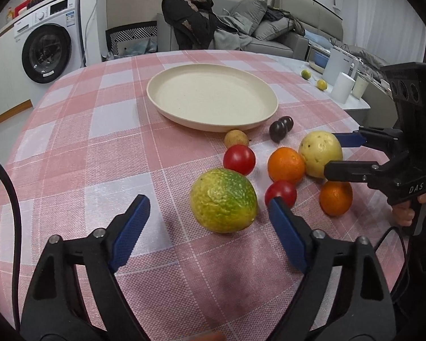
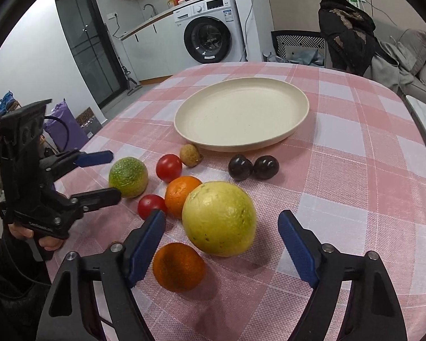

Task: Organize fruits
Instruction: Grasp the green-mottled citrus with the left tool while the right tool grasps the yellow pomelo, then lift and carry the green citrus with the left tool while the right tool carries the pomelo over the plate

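Observation:
A cream plate lies empty on the pink checked tablecloth. In front of it lie loose fruits: a green-yellow citrus, a pale yellow fruit, two oranges, two tomatoes, a brown longan and two dark plums. My left gripper is open, just short of the green-yellow citrus. My right gripper is open with its jaws either side of the pale yellow fruit.
A washing machine stands back left, a chair with a dark coat behind the table, a sofa beyond. A side table at right holds white cups and two small fruits.

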